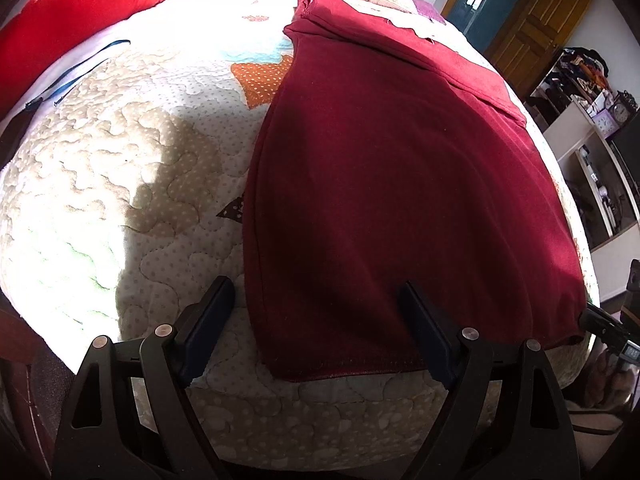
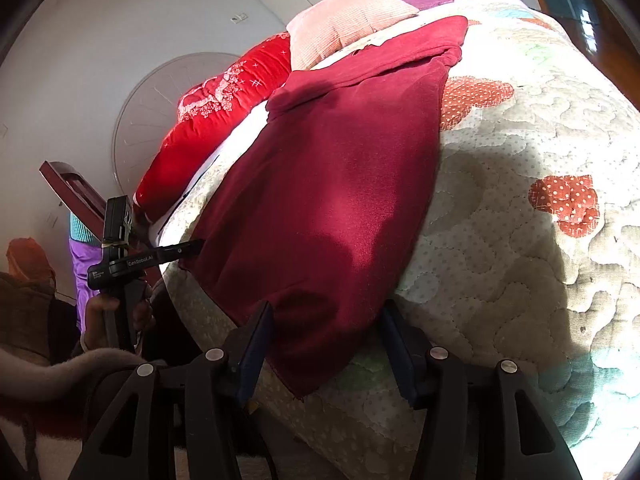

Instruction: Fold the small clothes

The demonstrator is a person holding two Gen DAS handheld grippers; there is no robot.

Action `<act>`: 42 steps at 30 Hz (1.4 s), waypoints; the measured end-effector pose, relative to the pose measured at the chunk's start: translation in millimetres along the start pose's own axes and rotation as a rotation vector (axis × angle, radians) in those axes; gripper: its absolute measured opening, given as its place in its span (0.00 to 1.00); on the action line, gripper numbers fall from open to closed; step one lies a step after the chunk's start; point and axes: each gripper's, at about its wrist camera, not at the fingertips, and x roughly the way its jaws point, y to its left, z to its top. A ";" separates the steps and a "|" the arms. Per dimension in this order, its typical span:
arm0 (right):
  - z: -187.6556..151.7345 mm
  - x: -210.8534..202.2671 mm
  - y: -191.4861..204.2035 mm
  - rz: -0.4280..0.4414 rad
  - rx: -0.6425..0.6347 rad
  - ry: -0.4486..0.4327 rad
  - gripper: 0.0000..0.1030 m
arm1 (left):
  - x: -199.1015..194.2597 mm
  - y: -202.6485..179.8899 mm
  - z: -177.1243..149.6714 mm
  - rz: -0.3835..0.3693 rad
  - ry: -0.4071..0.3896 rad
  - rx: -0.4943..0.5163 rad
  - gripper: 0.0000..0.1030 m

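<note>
I hold a claw in each hand over the bed, and the dark red garment (image 1: pixel 384 184) lies flat on the quilt (image 1: pixel 132 168) ahead of both. My left claw (image 1: pixel 320 320) stands wide apart and grips nothing: its left finger (image 1: pixel 212 312) rests over bare quilt just outside the garment's side edge, while its right finger (image 1: pixel 424 328) sits over the cloth near the hem. The near left corner of the garment lies between the two fingers, loose on the quilt.

My right claw (image 2: pixel 328 344) is also apart, less widely. The garment's near right corner hangs between its fingers, over the edge of the bed. The left finger (image 2: pixel 256 344) lies close against the cloth, but I cannot tell whether it touches; the right one (image 2: pixel 400 348) stands just clear of it.

From the right claw, the other claw shows off to the left, at the garment's far corner. Beyond the garment, at the head of the bed, lie a pale pillow (image 2: pixel 344 24) and a bright red blanket (image 2: pixel 216 120).
</note>
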 end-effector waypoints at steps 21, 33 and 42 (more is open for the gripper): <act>4.4 15.6 -13.5 0.151 0.083 0.005 0.20 | -11.9 0.7 -2.8 -0.100 -0.027 -0.015 0.15; 87.9 -11.7 -1.1 0.310 0.042 -0.189 0.14 | -39.2 -5.2 69.7 -0.229 -0.145 -0.039 0.13; 190.3 -3.0 -19.2 0.265 0.045 -0.299 0.13 | -22.7 -17.7 191.5 -0.228 -0.225 -0.032 0.13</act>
